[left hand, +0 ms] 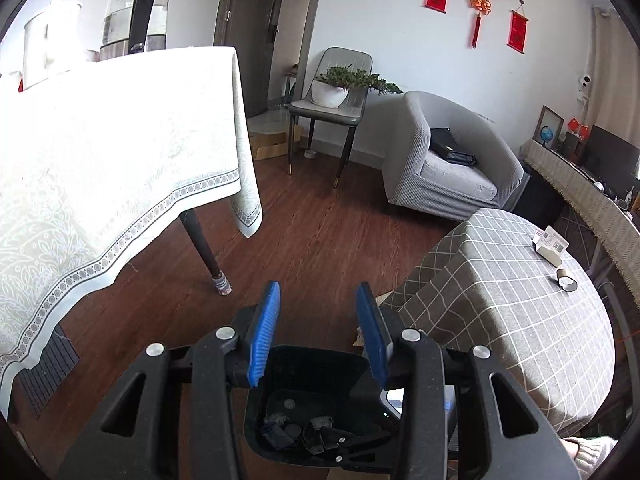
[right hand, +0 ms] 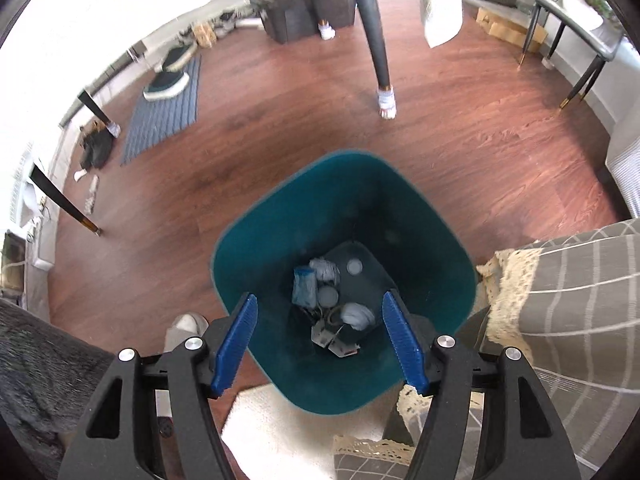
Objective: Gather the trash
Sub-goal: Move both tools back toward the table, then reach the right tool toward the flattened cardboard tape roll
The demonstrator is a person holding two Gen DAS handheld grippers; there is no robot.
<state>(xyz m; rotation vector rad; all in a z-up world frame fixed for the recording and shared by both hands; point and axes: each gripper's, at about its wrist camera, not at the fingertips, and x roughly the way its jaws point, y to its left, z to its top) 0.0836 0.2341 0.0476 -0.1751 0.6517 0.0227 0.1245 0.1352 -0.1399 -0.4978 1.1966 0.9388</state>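
A teal trash bin [right hand: 340, 200] stands on the wooden floor, straight below my right gripper [right hand: 320, 297]. Crumpled paper, a blue wrapper and round caps [right hand: 326, 298] lie at its bottom. The right gripper's blue pads [right hand: 236, 344] stand wide apart over the bin's mouth with nothing between them. In the left wrist view the same bin [left hand: 320, 354] looks dark and sits under my left gripper [left hand: 319, 286]. That gripper's pads [left hand: 264, 332] are a narrower gap apart and also hold nothing.
A white-clothed table [left hand: 120, 140] with a kettle [left hand: 136, 8] is on the left, its leg [left hand: 204, 248] nearby. A grey checked table [left hand: 500, 300] bears a small box [left hand: 552, 244]. Beyond are an armchair [left hand: 448, 160] and a chair with a plant [left hand: 332, 96]. A bottle [right hand: 91, 196] lies by a blue mat [right hand: 168, 108].
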